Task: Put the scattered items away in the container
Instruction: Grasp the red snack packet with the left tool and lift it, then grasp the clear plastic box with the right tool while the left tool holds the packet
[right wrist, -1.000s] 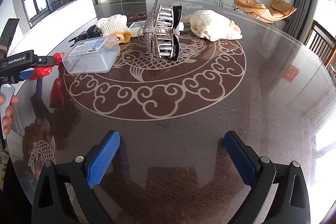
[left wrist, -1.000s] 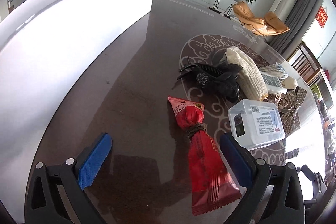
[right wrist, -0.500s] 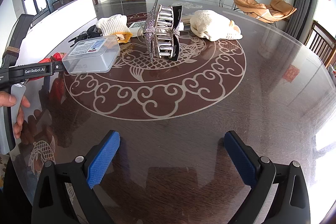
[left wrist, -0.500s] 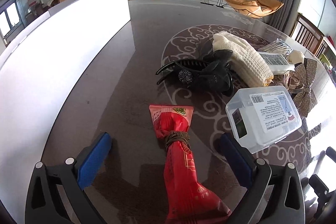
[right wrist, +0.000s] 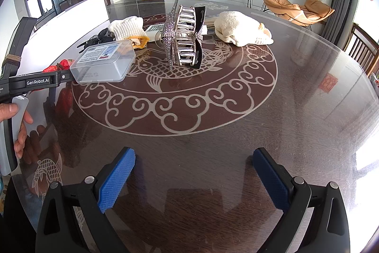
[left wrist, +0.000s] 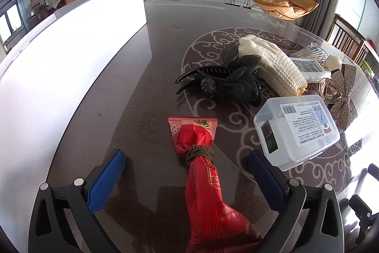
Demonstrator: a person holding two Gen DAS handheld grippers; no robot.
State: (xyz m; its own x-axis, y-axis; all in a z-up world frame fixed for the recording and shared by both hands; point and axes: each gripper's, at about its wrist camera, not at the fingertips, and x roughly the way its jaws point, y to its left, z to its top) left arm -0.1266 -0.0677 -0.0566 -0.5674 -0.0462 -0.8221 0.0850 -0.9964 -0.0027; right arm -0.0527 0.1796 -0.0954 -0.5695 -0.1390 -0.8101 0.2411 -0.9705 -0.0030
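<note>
Two grippers, both with jaws spread wide and holding nothing. Left gripper (left wrist: 187, 163) sits low over the desk (left wrist: 142, 96), straddling a red snack packet (left wrist: 203, 172) tied round the middle with brown cord; the packet lies flat between the blue pads (left wrist: 106, 179), touching neither. Clear lidded plastic box (left wrist: 296, 129) just right of the packet, label up. Behind it a black hair claw (left wrist: 222, 84) resting against a cream knitted cloth (left wrist: 270, 65); a rhinestone bow (left wrist: 343, 96) lies further right. Tall white container wall (left wrist: 71, 58) runs along the left side, well apart from the packet. Right gripper (right wrist: 194, 170) hovers over bare glass desk top (right wrist: 296, 122), far from a big silver hair claw (right wrist: 184, 39) standing upright at the centre.
</note>
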